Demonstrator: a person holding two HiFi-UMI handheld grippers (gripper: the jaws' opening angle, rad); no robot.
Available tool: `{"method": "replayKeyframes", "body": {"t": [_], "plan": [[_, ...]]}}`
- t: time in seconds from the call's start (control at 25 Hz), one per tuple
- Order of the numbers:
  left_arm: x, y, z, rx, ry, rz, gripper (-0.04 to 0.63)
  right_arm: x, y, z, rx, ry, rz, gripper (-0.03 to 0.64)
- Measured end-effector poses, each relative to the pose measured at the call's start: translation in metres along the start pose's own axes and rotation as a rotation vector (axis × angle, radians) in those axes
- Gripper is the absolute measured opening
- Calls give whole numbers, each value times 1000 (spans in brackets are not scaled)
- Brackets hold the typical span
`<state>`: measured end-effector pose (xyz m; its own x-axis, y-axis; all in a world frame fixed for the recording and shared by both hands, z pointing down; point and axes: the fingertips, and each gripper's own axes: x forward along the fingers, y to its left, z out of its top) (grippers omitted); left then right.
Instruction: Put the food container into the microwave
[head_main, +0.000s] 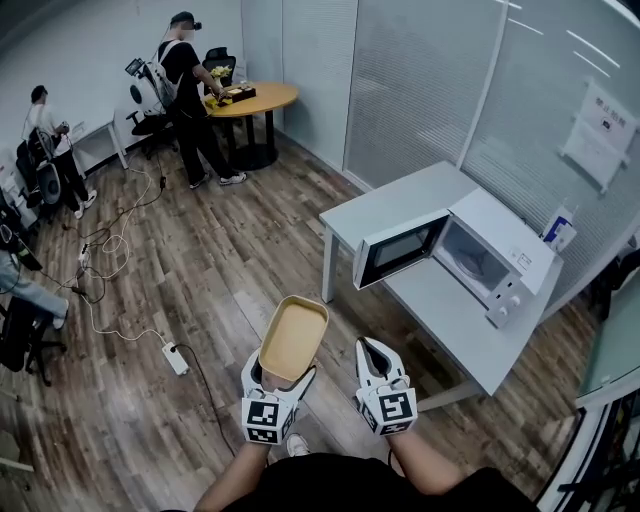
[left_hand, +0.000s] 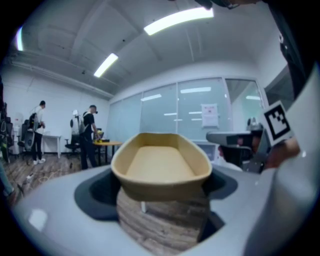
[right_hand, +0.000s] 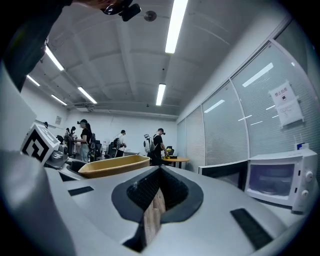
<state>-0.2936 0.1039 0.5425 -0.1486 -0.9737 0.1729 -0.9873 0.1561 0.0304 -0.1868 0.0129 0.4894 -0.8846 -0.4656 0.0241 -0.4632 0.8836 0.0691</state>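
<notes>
Head view: microwave (head_main: 487, 262) on a white counter (head_main: 446, 322), its door (head_main: 398, 247) swung open toward the grippers, with bare wood floor (head_main: 210, 270) between. The left gripper's (head_main: 278, 385) jaws clamp a shallow, tan, empty food container (head_main: 293, 340) in the air; the right gripper's (head_main: 373, 352) jaws are together and hold nothing.

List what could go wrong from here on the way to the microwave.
1. The left tool grips the food container by one end only, and most of it sticks out unsupported, so it might tip or slip.
2. The microwave door stands swung out, and the container could clip it going in.
3. A power strip lies on the floor close by, which is a possible trip.
</notes>
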Motion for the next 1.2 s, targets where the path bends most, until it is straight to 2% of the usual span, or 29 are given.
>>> {"method": "replayKeyframes", "body": {"t": [0.44,0.64,0.84,1.2], "plan": [[58,-9,18,49,-9,-153,497,14,-33,-13,8,29,-114,-2],[100,-34,22,41,-7,-198,497,21,-73,-16,2,26,-136,-2],[147,-58,26,95,-8,-255,497,36,-122,-21,-47,32,-168,-2],[215,-88,39,95,5,-276,497,39,-202,-28,-8,35,-232,-2]]}}
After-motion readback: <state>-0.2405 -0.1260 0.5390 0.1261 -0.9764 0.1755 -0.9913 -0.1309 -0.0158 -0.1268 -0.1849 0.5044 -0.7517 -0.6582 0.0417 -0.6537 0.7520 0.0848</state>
